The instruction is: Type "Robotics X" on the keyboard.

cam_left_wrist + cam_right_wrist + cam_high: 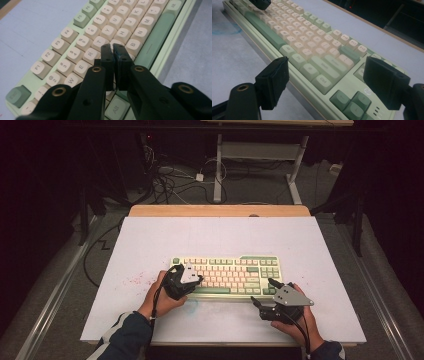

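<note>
keyboard (227, 276) — mid-table on the white mat (150, 240), long axis left-right, space bar toward the person | left gripper (111, 47) — jaws nearly together, empty, over the G key, legends readable in its own view | right gripper (324, 82) — jaws wide apart at the arrow-key end

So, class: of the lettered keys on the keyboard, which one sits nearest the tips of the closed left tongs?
The G key, mostly hidden under the left tongs, whose tips sit over it. Around it, T, H and B on the keyboard stay uncovered.
</note>
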